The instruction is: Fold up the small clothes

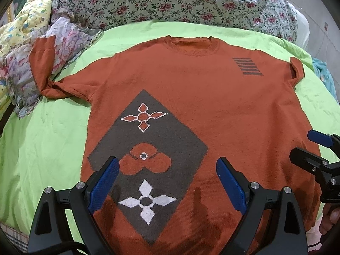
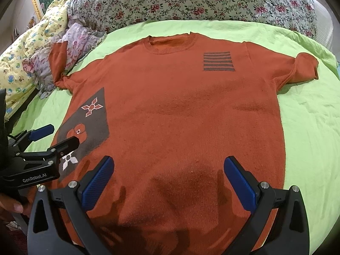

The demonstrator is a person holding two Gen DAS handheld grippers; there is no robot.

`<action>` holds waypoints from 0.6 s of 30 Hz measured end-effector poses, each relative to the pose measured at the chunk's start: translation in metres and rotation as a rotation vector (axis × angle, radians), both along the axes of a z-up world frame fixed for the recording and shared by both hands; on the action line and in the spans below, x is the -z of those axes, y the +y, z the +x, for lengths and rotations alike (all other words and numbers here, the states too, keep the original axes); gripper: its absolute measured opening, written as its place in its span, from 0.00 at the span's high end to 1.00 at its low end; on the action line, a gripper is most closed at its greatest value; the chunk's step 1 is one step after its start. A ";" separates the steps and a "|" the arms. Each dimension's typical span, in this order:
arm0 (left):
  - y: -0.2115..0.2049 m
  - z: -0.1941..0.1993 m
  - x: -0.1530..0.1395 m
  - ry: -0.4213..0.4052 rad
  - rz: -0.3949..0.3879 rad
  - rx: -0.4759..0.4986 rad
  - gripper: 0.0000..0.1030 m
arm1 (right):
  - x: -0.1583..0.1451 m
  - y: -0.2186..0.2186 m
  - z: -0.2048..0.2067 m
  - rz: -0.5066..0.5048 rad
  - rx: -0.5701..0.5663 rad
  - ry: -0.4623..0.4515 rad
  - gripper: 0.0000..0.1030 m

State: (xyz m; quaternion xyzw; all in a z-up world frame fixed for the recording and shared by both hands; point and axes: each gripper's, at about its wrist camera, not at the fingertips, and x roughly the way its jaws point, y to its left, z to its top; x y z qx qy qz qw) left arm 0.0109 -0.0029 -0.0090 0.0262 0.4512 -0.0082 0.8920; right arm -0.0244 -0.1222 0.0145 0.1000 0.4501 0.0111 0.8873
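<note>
An orange knitted short-sleeve sweater (image 1: 212, 110) lies flat, front up, on a green sheet, collar away from me. It has a grey diamond patch with flower motifs (image 1: 146, 161) and a grey striped patch (image 1: 247, 66). It also shows in the right wrist view (image 2: 180, 114). My left gripper (image 1: 167, 170) is open and empty above the lower left of the sweater. My right gripper (image 2: 169, 170) is open and empty above the lower middle. Each gripper shows in the other's view: the right one (image 1: 312, 146), the left one (image 2: 57, 136). The sweater's left sleeve (image 1: 42, 63) lies up on a pile of cloth.
The green sheet (image 1: 42, 148) covers the bed. A floral quilt (image 1: 170, 0) is bunched along the far side. A pale flowered cloth (image 1: 21, 68) and a yellow patterned blanket (image 2: 19, 59) lie at the far left. The right sleeve (image 2: 306, 65) is curled at its end.
</note>
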 end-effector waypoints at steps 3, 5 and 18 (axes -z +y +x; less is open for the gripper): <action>-0.001 0.001 0.000 0.000 0.011 0.003 0.09 | 0.000 -0.001 0.000 -0.041 0.004 0.009 0.00; -0.002 0.001 0.001 0.004 0.026 0.003 0.09 | -0.001 -0.001 0.000 -0.052 0.005 0.011 0.00; -0.008 0.010 0.005 0.047 0.003 0.015 0.09 | -0.002 -0.010 0.000 -0.048 0.014 0.035 0.00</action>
